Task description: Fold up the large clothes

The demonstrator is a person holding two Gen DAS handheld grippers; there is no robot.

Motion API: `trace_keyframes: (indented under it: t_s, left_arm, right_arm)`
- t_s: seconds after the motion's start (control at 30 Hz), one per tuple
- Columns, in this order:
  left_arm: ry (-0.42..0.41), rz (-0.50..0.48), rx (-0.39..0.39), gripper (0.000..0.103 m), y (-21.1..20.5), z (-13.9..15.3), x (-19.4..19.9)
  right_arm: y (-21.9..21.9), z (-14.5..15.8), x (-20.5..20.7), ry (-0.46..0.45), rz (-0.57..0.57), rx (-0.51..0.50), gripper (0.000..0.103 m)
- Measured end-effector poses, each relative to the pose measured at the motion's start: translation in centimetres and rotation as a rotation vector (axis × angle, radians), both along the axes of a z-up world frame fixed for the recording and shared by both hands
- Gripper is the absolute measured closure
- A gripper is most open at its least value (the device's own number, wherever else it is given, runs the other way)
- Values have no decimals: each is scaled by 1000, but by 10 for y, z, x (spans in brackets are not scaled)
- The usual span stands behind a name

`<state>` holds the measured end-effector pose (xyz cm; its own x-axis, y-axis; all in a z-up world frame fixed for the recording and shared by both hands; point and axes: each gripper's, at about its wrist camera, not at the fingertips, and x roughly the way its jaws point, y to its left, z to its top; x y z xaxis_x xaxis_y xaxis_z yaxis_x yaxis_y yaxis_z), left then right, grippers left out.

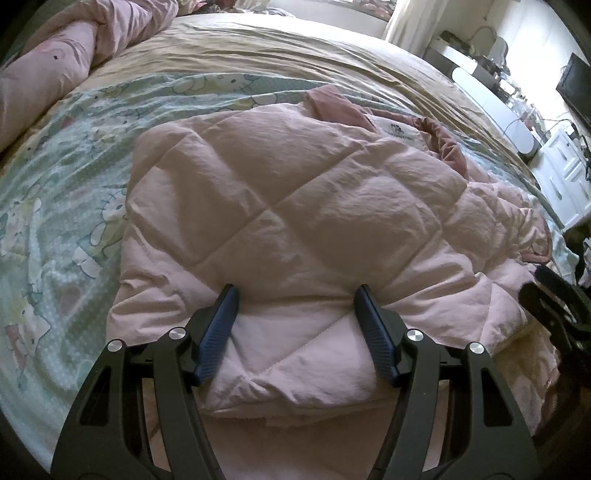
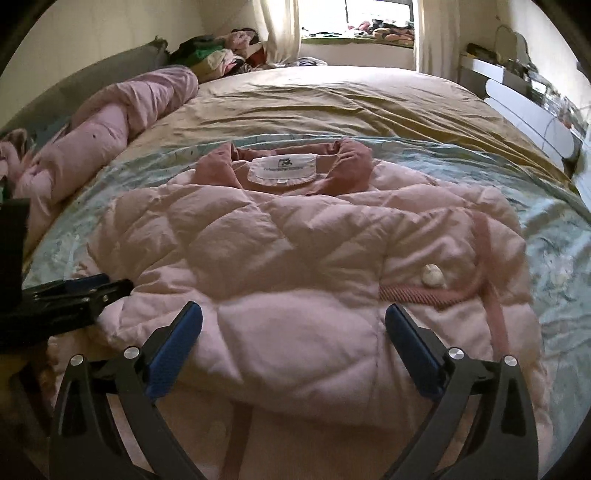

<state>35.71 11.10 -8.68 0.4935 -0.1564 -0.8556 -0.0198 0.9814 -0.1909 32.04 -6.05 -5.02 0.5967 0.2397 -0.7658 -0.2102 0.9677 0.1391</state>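
Left gripper [image 1: 295, 295]: reaching forward low over the near hem, jaws standing wide apart, blue ribbed fingers [image 1: 218, 332] pressing into the padding on either side of a folded hem section; nothing pinched between them. It is also showing at the left edge of the right wrist view [image 2: 74, 291].

Right gripper [image 2: 293, 314]: lying level over the near hem, jaws spread wide, blue pads [image 2: 173, 343] resting against the fabric with a broad bulge of padding sitting between them, not clamped.

Jacket [image 2: 280, 251]: pale pink, quilted in diamond stitching, puffy and creased, lying flat on the bed. Darker rose collar [image 2: 354, 155] pointing away from the grippers toward the window [image 2: 354, 18]; white label [image 2: 282, 168] showing inside the neck. Long axis running from the near hem to the far collar. A rose ribbed band [image 2: 413, 293] and a small white toggle [image 2: 432, 275] are lying on the right part.

Bed: patterned pale green sheet [image 1: 62, 184] lying under the jacket, tan cover [image 2: 332, 99] beyond. Rolled pink duvet [image 2: 110, 122] lying along the left edge.
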Motion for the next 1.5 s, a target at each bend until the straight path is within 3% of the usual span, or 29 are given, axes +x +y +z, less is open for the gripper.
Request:
trace_keyframes:
  t_s: [0.07, 0.13, 0.2, 0.3, 0.57, 1.5]
  left_arm:
    - [-4, -3, -11, 40, 0, 2, -2]
    - [-4, -2, -40, 24, 2, 5, -5]
    - [-2, -2, -31, 15, 0, 7, -8]
    - [-4, -2, -17, 9, -4, 12, -12]
    - [-6, 30, -89, 9, 3, 30, -26]
    - [-166, -25, -70, 9, -17, 117, -96]
  right_arm:
    - [-4, 1, -6, -2, -16, 8, 4]
    - [-7, 1, -11, 5, -25, 22, 4]
    - [-10, 2, -15, 13, -34, 28, 4]
    - [-13, 5, -21, 5, -48, 30, 4]
    - [-21, 21, -34, -12, -72, 69, 4]
    - [-38, 106, -101, -150, -58, 148, 4]
